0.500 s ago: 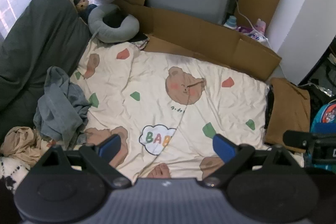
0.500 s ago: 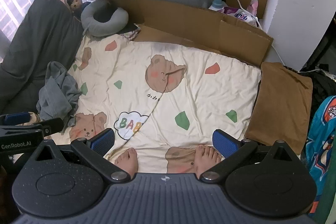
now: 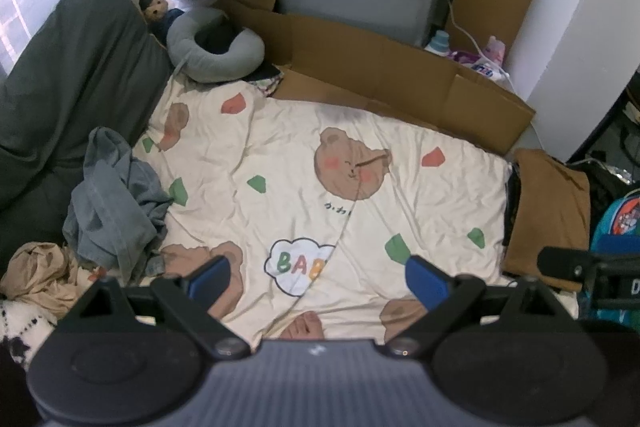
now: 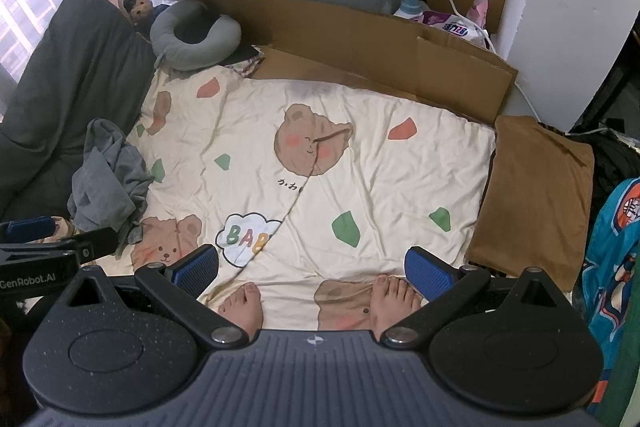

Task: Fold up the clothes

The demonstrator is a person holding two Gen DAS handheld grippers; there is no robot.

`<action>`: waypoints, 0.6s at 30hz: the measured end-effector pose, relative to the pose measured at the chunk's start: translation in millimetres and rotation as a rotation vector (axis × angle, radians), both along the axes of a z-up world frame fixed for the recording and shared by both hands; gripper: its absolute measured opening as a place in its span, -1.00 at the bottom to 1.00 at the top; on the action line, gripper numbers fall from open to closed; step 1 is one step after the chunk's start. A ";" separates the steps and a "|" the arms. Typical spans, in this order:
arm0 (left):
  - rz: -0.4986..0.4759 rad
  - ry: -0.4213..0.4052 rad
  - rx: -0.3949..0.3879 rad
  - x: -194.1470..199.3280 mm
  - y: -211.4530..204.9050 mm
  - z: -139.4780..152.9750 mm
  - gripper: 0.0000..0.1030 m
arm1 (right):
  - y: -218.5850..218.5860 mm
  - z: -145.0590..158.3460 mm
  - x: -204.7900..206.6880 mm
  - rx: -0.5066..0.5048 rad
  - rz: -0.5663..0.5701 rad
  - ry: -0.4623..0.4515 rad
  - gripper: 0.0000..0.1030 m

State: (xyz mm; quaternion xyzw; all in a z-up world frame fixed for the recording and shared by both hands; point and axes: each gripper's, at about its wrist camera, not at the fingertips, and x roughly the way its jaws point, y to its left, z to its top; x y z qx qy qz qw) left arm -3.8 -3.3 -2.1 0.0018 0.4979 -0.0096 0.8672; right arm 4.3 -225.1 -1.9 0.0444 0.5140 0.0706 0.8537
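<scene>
- While both of my tools hang tilted down over the bed, the left hand-held gripper [image 3: 318,277] has its blue pads spread wide apart with nothing between them.
- The right hand-held gripper [image 4: 312,269] is spread just as wide and grips nothing either; from the left camera I see part of its black body at the right edge.
- A cream quilt [image 4: 360,163] printed with bears, green and red patches and a "BABY" cloud covers the bed, wrinkled but bare across its middle.
- The clothes to fold sit at the quilt's left edge: a crumpled grey-blue garment [image 3: 112,211] heaped against a dark grey cushion [image 3: 72,83].
- Just beside that heap, nearer to me, lies a bunched beige garment [image 3: 36,273], touching the grey-blue one as far as I can tell.
- On the right side of the quilt rests a folded brown garment [image 4: 532,195], flat and squared, well apart from the crumpled pile.
- Both grippers are clear of all the clothing.
- Two bare feet [image 4: 394,297] of the person stand on the quilt's near edge, below the right gripper.
- Flattened cardboard [image 4: 360,35] lines the far side of the bed, with a grey neck pillow [image 4: 192,39] at the far left corner.
</scene>
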 end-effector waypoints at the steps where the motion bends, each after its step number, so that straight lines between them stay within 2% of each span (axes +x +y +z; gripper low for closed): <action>1: 0.001 0.001 -0.003 0.0 0.4 -0.6 0.86 | 0.1 -0.1 -0.1 0.001 0.000 0.000 0.98; 18: 0.001 0.002 -0.002 0.1 2.1 -1.8 0.86 | -1.6 2.4 2.4 0.005 0.011 0.001 0.98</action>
